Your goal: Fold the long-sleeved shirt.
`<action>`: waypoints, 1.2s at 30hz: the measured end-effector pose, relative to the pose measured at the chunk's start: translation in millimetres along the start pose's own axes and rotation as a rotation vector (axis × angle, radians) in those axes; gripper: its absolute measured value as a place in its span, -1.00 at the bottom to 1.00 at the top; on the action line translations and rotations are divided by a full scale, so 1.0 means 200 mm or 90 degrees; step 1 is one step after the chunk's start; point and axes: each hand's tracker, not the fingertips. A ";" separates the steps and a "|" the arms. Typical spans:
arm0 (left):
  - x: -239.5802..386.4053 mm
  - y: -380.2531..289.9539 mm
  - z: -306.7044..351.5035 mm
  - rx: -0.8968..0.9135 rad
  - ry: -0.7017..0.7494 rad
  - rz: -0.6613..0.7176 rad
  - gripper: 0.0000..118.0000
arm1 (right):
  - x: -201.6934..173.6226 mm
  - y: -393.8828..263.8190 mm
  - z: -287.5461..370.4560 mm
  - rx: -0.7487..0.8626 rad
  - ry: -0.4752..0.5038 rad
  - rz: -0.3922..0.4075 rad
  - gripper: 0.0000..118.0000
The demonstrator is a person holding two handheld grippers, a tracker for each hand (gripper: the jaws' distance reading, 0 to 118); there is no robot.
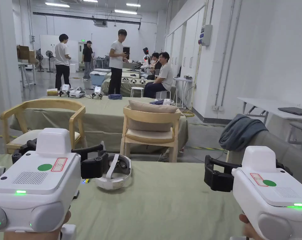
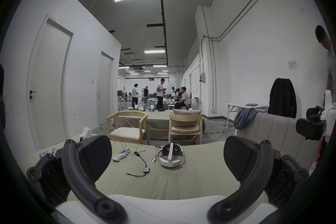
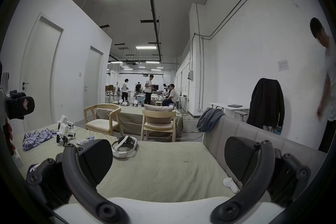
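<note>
Two grippers held level above the green-clothed table point(image 1: 178, 200), both empty; left gripper point(image 2: 167, 160) jaws wide apart, right gripper point(image 3: 168, 158) jaws wide apart, nothing between either pair. Landmark: white headset point(image 1: 114, 175), one, lying on the table; left gripper just left of it in the head view, right gripper well to its right. Long-sleeved shirt point(image 3: 37, 137), one, checked blue and white, crumpled in a heap at the table's far left, well left of the headset, touching neither gripper; in the left gripper view all but a scrap of it is hidden behind the jaw. Between shirt and headset: one spare gripper device point(image 3: 64, 130) standing, one small glove-like item point(image 2: 121, 154), hard to make out; one dark adapter with cable point(image 2: 146, 169) nearer than the headset. One white sock point(image 3: 231, 185), right of the headset, partly behind the right jaw. Two wooden chairs point(image 1: 152, 134) beyond the headset.
</note>
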 end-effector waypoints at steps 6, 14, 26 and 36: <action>0.00 0.00 0.00 0.002 0.001 -0.003 0.88 | 0.00 0.01 0.01 0.005 -0.001 0.005 1.00; 0.01 0.02 0.02 0.005 0.004 -0.003 0.88 | -0.02 0.03 0.02 0.009 -0.002 0.014 1.00; -0.01 0.03 0.03 0.007 0.006 -0.002 0.88 | -0.03 0.04 0.04 0.013 0.000 0.013 1.00; 0.00 0.04 0.06 0.008 0.006 -0.005 0.88 | -0.06 0.05 0.04 0.014 0.001 0.019 1.00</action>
